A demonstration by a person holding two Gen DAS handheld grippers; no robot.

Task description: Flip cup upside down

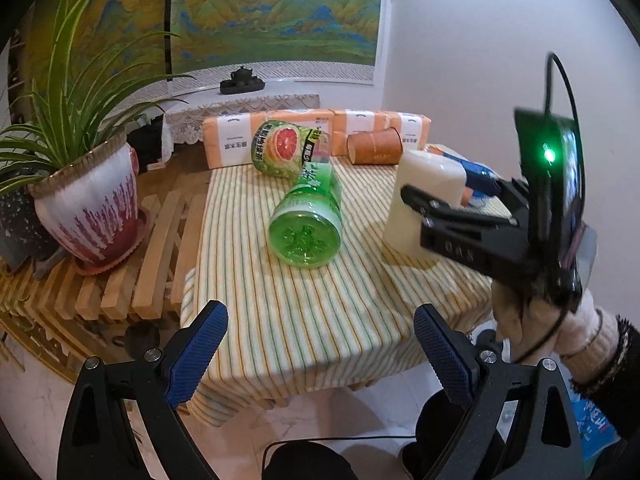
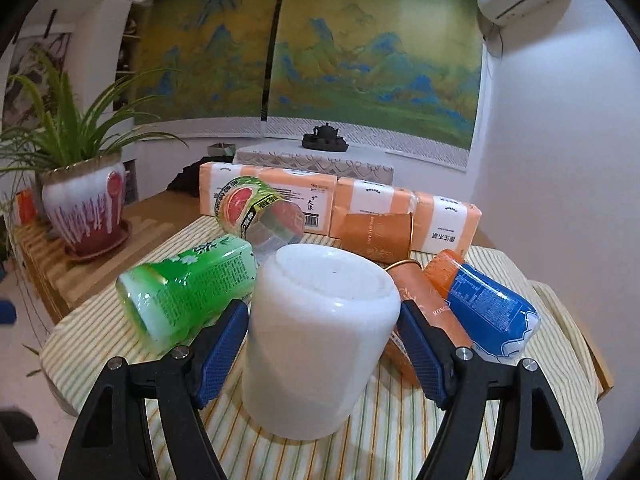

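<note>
Right wrist view | white glossy plastic cup (image 2: 320, 344) sitting base-up on striped tablecloth (image 2: 400, 440) | right gripper (image 2: 322, 354) bracketing its sides, contact unclear | likely light, stiff, slippery; hold mid-wall | left gripper (image 1: 320, 356) gaping wide, holding nothing.

The task's thing is a milky white, translucent plastic cup (image 2: 320, 340) with smooth cylindrical walls. It stands upside down: its closed base, marked by a shallow ringed recess, faces up, and its mouth appears to rest on the striped yellow-and-green tablecloth (image 2: 400, 440), though the right wrist view leaves unclear whether the rim sits fully flat. It looks nearly upright, leaning slightly toward 11 o'clock in that view. In the left wrist view the cup (image 1: 424, 196) lies toward 2 o'clock from the cloth's middle, near the right edge. Its walls show soft highlights and no print.
</note>
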